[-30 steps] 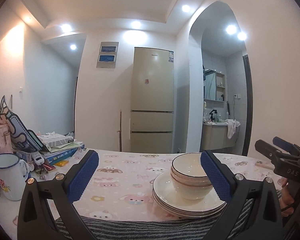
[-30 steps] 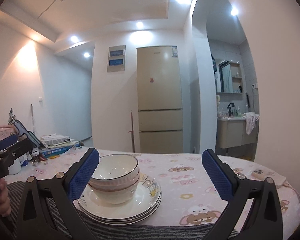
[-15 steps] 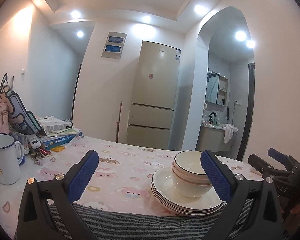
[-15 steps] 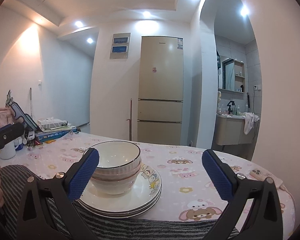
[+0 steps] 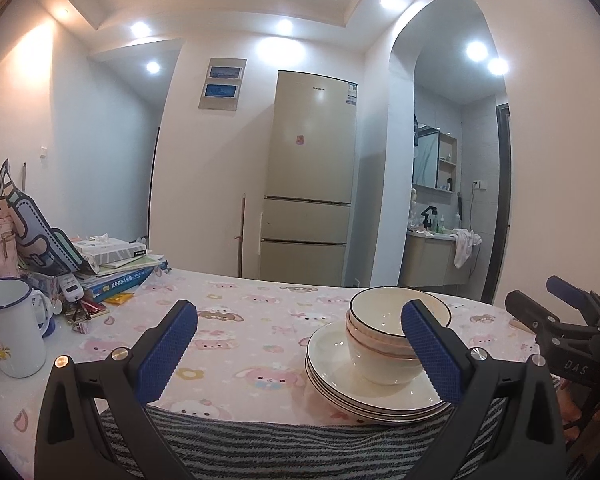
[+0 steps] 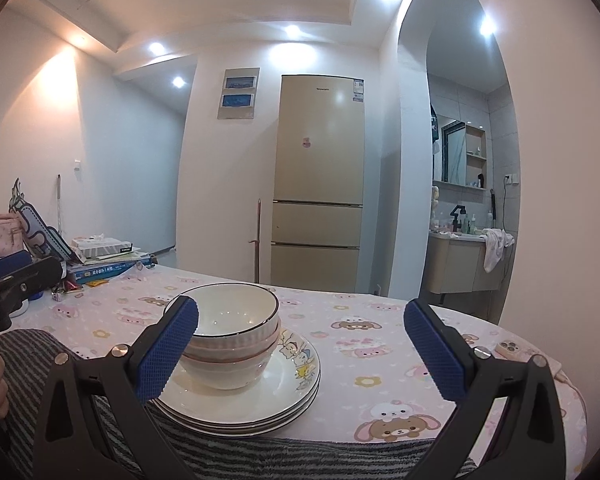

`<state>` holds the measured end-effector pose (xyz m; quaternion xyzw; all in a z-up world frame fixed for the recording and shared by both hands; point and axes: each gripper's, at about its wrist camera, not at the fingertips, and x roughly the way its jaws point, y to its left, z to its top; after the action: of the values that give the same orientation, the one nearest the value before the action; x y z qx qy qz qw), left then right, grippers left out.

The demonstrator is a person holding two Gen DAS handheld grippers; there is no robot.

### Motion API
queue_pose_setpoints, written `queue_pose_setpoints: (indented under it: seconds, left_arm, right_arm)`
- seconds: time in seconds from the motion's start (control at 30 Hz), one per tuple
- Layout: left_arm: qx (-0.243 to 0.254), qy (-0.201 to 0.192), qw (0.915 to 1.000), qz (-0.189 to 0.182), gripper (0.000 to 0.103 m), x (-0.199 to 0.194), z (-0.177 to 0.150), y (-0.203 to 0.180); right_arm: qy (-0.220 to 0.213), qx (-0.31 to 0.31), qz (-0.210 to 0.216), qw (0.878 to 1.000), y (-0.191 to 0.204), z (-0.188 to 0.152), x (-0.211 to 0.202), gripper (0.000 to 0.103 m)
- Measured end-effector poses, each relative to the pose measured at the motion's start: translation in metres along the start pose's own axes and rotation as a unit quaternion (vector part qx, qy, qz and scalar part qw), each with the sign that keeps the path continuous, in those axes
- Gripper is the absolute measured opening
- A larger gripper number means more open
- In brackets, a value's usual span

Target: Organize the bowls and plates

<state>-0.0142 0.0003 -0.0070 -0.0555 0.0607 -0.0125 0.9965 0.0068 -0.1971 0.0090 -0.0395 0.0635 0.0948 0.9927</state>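
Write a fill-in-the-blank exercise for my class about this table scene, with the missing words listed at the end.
1. The stacked white bowls with dark rims sit on a stack of white ____.
2. Both the left gripper and the right gripper are ____ and hold nothing.
3. The white enamel mug with a blue rim stands near the table's ____ edge.
4. The tall beige ____ stands against the far wall.

Missing words: plates; open; left; refrigerator

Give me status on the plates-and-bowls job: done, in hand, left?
Done: bowls sit nested on the stacked plates, one pile on the table. In hand: nothing; left gripper and right gripper are both open, short of the pile. Left: possibly just moving the pile, destination not visible.
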Motion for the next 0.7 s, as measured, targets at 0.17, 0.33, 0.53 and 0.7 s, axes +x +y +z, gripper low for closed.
queue_pose_setpoints:
  seconds: [0.17,0.33,0.53,0.7]
  left_arm:
    - [-0.01,0.004,0.9999,0.0,0.103,0.0002,-0.0014,0.0034]
    - [-0.008,0.003,1.0,0.001,0.103,-0.0013,-0.0022,0.0012]
    - [0.001,0.002,1.0,0.001,0.103,-0.0016,-0.0023,-0.0025]
    - [0.001,0.001,1.0,0.001,0.103,-0.0019,-0.0023,-0.0031]
  right_arm:
    - [0.001,0.011,-0.001,1.0,-0.0032,0.0013,-0.0012,0.103]
    - [0.001,0.013,0.0,1.0,-0.0052,0.0024,-0.001,0.103]
    - [0.004,0.013,0.0,1.0,-0.0053,0.0017,0.0002,0.103]
    - [0.005,0.013,0.0,1.0,-0.0062,0.0015,0.0009,0.103]
